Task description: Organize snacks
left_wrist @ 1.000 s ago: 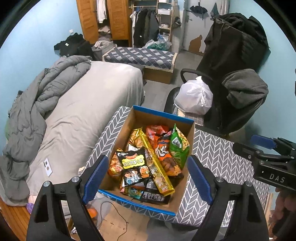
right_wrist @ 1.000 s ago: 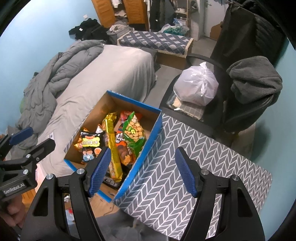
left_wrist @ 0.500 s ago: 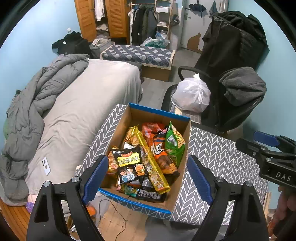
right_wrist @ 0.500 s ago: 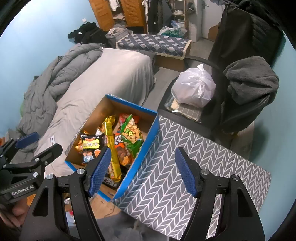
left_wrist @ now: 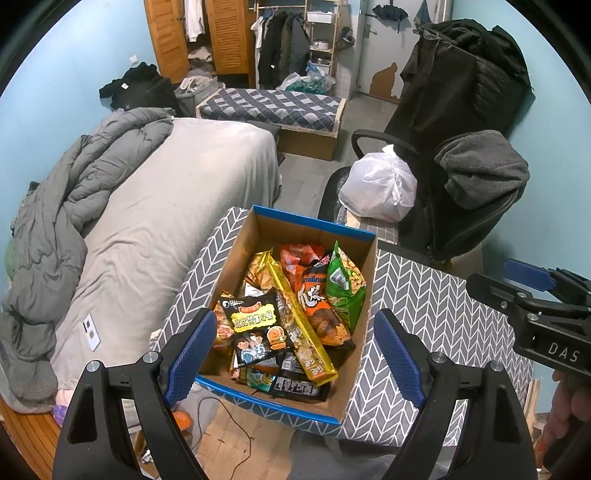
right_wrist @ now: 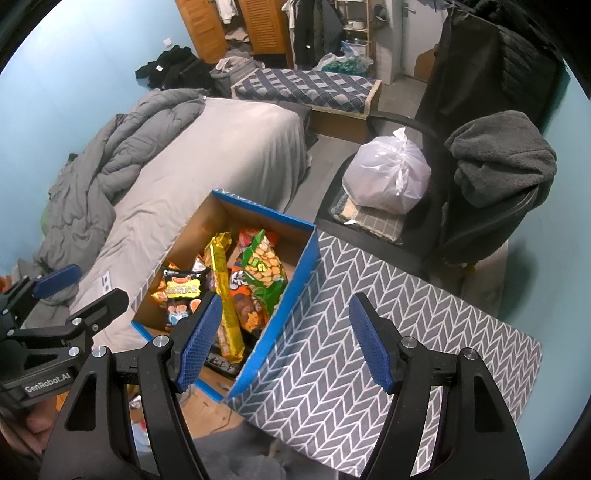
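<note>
A bedroom with pale blue walls. One large bed (left_wrist: 166, 206) with a grey sheet fills the left side, and a crumpled grey duvet (left_wrist: 70, 206) is heaped along its far edge. Beyond it lies one low mattress (left_wrist: 273, 107) with a dark checked cover, and behind that stand wooden louvred doors (left_wrist: 195, 33) and a rail of hanging clothes (left_wrist: 280, 44).

At right is one black office chair (right_wrist: 424, 206); a grey fleece (right_wrist: 502, 155) is draped over its back, and one knotted white plastic bag (right_wrist: 388, 173) sits on its seat.

In the foreground is a desk (right_wrist: 388, 350) covered in a grey and white herringbone pattern. One open cardboard box (left_wrist: 317, 229) with a blue rim stands on the desk's left part, next to the bed. The snacks are piled inside it. Four packets stand out: one long yellow packet (left_wrist: 299, 325) lying lengthwise, one green bag (left_wrist: 343, 288) leaning at the right wall, one orange bag (left_wrist: 314, 299) between those two, and one black packet (left_wrist: 258, 325) with cartoon figures at the near left. More packets lie underneath, too overlapped to count.

There are two grippers, each with blue pads. The left gripper (left_wrist: 295, 350) hovers above the box's near end, its jaws wide apart and holding nothing. The right gripper (right_wrist: 284, 339) hovers over the box's right wall and the desk, jaws likewise wide and holding nothing.
</note>
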Available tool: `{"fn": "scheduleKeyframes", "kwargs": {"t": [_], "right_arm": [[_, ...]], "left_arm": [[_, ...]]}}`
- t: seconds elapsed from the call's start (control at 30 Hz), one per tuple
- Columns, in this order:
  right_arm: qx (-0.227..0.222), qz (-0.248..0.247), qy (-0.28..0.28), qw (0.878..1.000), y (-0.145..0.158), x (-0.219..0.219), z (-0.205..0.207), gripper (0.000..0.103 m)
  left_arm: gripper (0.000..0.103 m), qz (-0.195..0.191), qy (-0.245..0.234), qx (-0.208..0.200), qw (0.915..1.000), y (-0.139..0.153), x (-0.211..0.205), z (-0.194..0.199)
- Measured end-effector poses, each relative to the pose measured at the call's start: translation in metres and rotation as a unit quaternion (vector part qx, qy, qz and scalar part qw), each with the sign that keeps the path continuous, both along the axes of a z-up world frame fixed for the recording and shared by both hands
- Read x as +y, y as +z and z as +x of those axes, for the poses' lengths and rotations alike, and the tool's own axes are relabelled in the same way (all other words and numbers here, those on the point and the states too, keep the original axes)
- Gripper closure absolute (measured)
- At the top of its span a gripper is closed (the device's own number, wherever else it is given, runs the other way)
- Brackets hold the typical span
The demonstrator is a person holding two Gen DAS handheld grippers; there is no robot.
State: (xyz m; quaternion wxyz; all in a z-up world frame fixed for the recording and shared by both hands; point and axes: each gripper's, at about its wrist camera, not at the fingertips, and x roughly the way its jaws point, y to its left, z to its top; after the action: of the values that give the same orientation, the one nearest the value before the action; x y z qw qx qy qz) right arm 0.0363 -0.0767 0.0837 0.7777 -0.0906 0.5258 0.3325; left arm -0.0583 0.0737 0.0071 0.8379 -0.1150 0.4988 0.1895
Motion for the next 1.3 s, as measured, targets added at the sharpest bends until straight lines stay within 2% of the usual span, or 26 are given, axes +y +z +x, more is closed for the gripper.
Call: {"fn": "scheduleKeyframes", "kwargs": {"t": [0.6,1.3], "right_arm": [[0.000,0.000,-0.001,1.000,0.002,0.003,0.000,0.032],[-0.002,0.000,0.006,1.000,0.006,0.010,-0.005,0.032]], "left_arm": [[0.015,-0.006,0.006,0.005,1.0000,-0.004,0.005,0.000],[0.015,-0.004,0.015,0.033,0.9993,-0.009,0.005,0.000]]}}
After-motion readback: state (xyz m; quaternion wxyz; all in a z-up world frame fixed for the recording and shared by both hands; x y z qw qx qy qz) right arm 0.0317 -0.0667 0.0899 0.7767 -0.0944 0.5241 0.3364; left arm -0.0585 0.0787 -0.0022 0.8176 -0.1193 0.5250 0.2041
